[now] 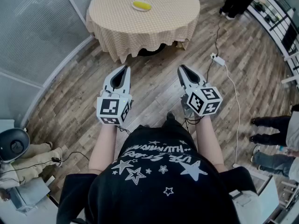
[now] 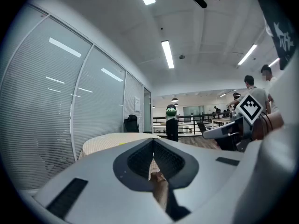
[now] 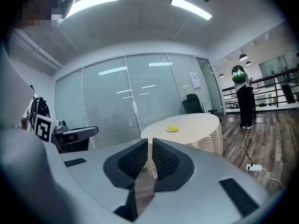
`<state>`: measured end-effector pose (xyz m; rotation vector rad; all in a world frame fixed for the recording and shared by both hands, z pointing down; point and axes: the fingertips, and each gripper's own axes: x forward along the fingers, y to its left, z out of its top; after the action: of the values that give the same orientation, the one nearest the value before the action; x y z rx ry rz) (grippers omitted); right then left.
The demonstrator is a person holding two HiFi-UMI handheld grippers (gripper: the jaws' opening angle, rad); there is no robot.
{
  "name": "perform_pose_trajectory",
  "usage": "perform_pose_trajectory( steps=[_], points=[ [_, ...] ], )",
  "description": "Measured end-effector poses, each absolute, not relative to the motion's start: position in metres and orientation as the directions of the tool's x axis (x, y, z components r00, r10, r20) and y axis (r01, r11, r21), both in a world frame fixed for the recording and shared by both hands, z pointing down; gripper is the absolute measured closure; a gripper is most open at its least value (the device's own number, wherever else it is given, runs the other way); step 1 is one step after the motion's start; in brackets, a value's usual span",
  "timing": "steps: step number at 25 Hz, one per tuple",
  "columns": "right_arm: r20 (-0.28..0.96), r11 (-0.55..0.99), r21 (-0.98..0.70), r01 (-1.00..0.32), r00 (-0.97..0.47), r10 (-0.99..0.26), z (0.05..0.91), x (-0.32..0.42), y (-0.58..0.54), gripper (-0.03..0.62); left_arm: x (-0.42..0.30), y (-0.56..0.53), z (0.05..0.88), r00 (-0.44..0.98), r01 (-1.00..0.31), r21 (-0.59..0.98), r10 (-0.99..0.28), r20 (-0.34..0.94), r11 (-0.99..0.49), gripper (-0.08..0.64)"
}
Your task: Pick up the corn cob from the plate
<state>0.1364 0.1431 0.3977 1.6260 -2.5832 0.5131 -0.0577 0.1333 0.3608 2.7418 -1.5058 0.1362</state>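
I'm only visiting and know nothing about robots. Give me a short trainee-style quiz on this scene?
1. True or false: the corn cob lies on the round table, well away from the left claw and the right claw.
2. The right claw is: A) shut and empty; B) shut on the corn cob; C) wide open.
3. What white item lies on the wooden floor to the right of the table?

Key: 1 true. 2 A. 3 a power strip with its cable.
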Motion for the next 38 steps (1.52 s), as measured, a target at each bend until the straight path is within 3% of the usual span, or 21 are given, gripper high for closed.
perform_pose_trajectory(
  steps=[17,22,38],
  points=[
    [0.220,0.449,-0.234,-0.862,-0.497,-0.839,0.400,0.098,0.151,0.545,-0.087,0.150,0.363,0.510,-0.857,-0.030,-0.856,0.080,-0.514,0.552],
    [0.114,0.445,-0.312,-0.840,-0.498,-0.860,0.385,0.096,0.152,0.543,-0.100,0.153,0.364,0.497,-0.866,-0.017,-0.864,0.083,-0.500,0.552],
    [0.184,0.378,-0.340,-0.861,-0.455,-0.871,0.414,0.113,0.115,0.543,-0.104,0.123,0.389,0.484,-0.873,0.013,-0.865,0.132,-0.487,0.552]
  ],
)
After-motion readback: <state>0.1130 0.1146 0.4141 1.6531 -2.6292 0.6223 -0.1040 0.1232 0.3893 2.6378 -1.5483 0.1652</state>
